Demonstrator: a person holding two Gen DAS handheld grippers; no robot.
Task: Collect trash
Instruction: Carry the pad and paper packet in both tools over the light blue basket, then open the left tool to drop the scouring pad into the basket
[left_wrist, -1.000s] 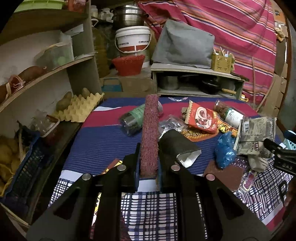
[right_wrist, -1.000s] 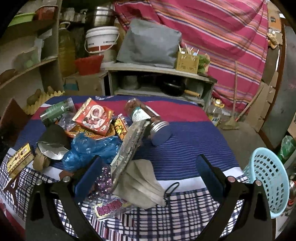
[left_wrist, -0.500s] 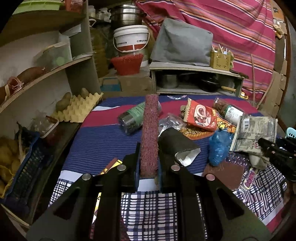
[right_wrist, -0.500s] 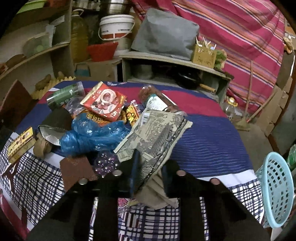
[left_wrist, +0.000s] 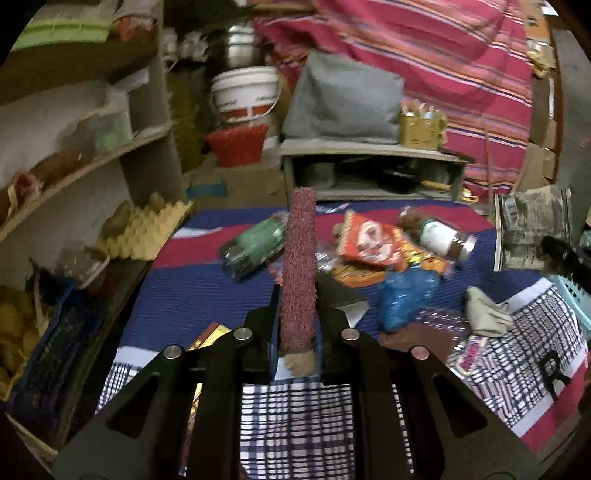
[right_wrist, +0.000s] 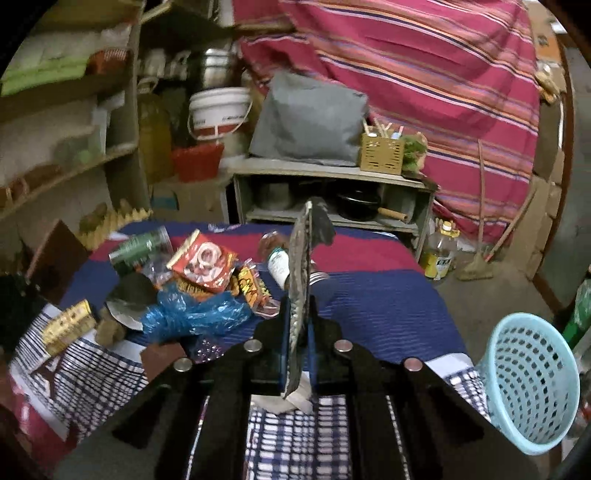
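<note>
Closure at right claw (right_wrist: 297, 332): wide open a second ago around a heap of litter, now closing tight on grey printed wrapper (right_wrist: 300, 258), pinched edge-on between the pads and raised off the surface (right_wrist: 388, 314). Same wrapper seen flat-on in left wrist view, high at the right edge, clear of the heap. Left behind on the checked cloth: grey face mask (left_wrist: 484, 310), previously tucked under the wrapper. No change at left claw (left_wrist: 297, 321): nearly shut, clamped on maroon rough-textured strip (left_wrist: 298, 266) standing up out of the pads as before. Judged: one piece of trash secured per claw, with transfer to light blue basket (right_wrist: 532, 384) just off the right side of the surface the likely next step. Rest of the litter yet to collect, all lying mid-surface: blue plastic bag (right_wrist: 192, 314), red snack packet (right_wrist: 203, 258), green bottle (right_wrist: 140, 247), labelled jar (left_wrist: 443, 236). Hidden or doubtful: lower end of wrapper lost behind the claw body; mask mostly covered in right wrist view, only a pale corner showing below the pads, contact with wrapper impossible to tell. Basket cut off by frame edge in left wrist view; contents hard to judge from either. Motion blur across both views, print on wrapper and packets unreadable. Nature of maroon strip uncertain, perhaps scouring pad or scrap of matting. No hands in view.
</note>
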